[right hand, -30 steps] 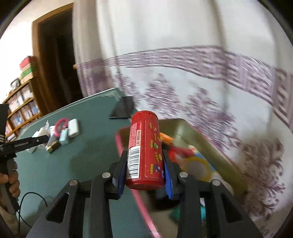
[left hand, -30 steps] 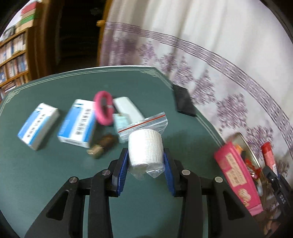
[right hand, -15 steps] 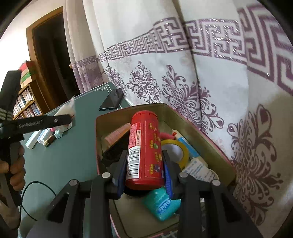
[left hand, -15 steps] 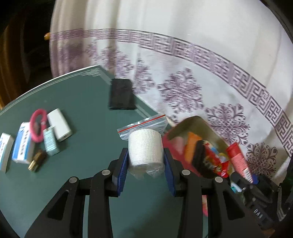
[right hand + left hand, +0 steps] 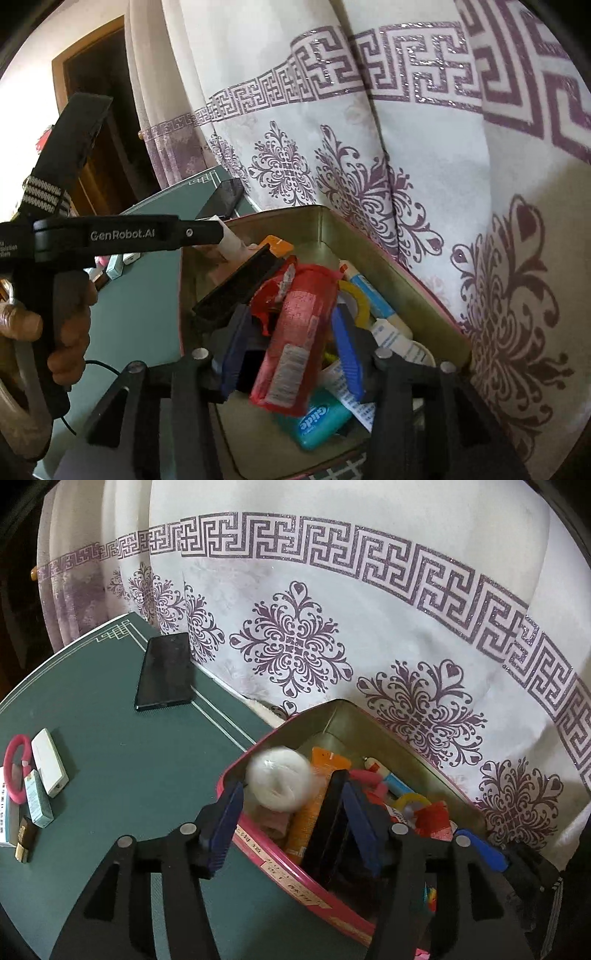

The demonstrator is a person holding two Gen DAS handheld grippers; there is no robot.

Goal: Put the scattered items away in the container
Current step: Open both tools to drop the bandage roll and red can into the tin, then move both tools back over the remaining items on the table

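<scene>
The open tin [image 5: 258, 843] with a pink outer wall stands at the table's right edge, full of small items. My left gripper [image 5: 291, 825] hangs over its near-left corner with its jaws opening. The white bandage roll [image 5: 279, 779] is blurred and loose just beyond the pads, over the tin. One of my right gripper's fingers [image 5: 480, 849] shows at the tin's right end. In the right wrist view my right gripper [image 5: 290, 354] is over the tin [image 5: 388, 258], jaws opening. The red can [image 5: 295, 339] sits tilted and blurred between the pads, no longer squeezed.
On the green table [image 5: 129, 757] lie a black phone [image 5: 166, 672], a pink ring [image 5: 11, 771], a white box [image 5: 50, 768], a teal box [image 5: 38, 805] and a small brown bottle [image 5: 24, 840]. A patterned curtain [image 5: 332, 590] hangs close behind the tin. A hand [image 5: 66, 332] holds the left tool.
My left gripper carried the bandage roll rightwards from the table to the tin and opened, freeing it. My right gripper moved over the tin; its jaws spread and the red can tipped.
</scene>
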